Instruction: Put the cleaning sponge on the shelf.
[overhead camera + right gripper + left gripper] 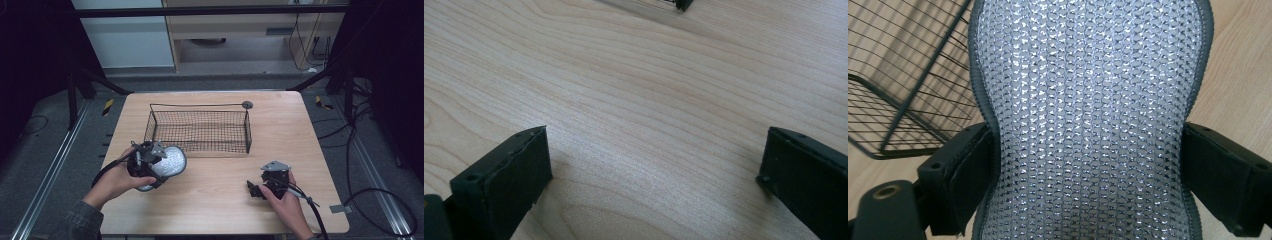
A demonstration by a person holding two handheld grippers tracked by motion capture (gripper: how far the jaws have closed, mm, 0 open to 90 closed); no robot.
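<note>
Silver mesh pad [1088,120] clamped at its waist between jaws of left gripper [150,167], held just above the table [220,200], near the front left corner of the wire basket [200,131]. Grasp and lift look done. Left to do, probably: carry over the rim and drop inside (basket looks bare for now). Right gripper [257,189] parked low over bare wood, jaws spread wide, nothing between them.
</note>
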